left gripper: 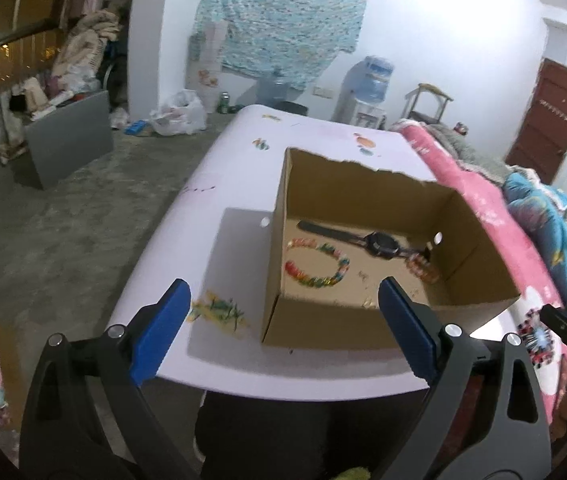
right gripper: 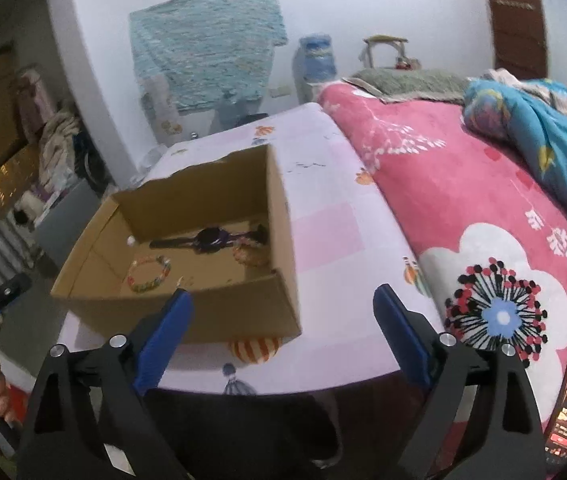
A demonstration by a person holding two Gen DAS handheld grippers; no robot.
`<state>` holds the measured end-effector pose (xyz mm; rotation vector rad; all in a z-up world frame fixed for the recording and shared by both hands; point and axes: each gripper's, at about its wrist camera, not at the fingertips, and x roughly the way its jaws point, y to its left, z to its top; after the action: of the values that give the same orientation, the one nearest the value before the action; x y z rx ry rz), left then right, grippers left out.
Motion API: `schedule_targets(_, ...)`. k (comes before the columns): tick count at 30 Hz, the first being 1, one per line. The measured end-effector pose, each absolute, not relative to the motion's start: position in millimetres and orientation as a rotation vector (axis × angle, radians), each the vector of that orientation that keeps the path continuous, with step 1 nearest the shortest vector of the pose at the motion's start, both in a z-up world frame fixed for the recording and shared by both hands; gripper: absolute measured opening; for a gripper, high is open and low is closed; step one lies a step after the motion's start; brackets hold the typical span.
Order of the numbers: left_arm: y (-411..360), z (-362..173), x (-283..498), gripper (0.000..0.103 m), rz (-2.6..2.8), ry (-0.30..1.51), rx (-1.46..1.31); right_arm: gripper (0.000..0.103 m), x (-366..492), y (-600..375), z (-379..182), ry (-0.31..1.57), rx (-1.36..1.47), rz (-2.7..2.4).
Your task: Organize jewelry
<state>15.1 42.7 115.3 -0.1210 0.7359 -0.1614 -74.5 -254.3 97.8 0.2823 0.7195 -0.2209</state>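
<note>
Jewelry: three pieces already sit on the floor of the cardboard box [left gripper: 363,312]. A black watch [left gripper: 379,242] lies farthest back, a multicolour bead bracelet [left gripper: 317,262] ahead of the left gripper [left gripper: 285,300] between its fingertips, and an orange-brown bead bracelet [left gripper: 423,270] just past the left gripper's right finger, near the box's right wall.

Both grippers are wide apart and empty. The right gripper [right gripper: 283,304] hangs short of the box's near right corner; its left finger overlaps the near wall in view and its right finger sits over bare table [right gripper: 323,216].

No loose jewelry visible on the table. The coloured patches beside the left gripper's left finger look like print on the tablecloth, though blur makes that uncertain.

Judgement: sorting looks near done or between picks. The next move calls for finding any remaining piece, or reaching over the near wall to tidy what's inside, with fingers narrowed first for the thin bracelets.
</note>
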Motion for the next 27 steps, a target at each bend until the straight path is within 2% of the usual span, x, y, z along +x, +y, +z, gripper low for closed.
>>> schedule_targets(7, 33, 109, -3, 0.092, -0.076, 0.756, -0.068, 0.096, -71, -223, 101, 0.793, 0.218, -0.147)
schedule_targets(27, -12, 84, -5, 0.092, -0.139, 0.866, 0.03, 0.096, -49, -197, 89, 0.892, 0.148, -0.249)
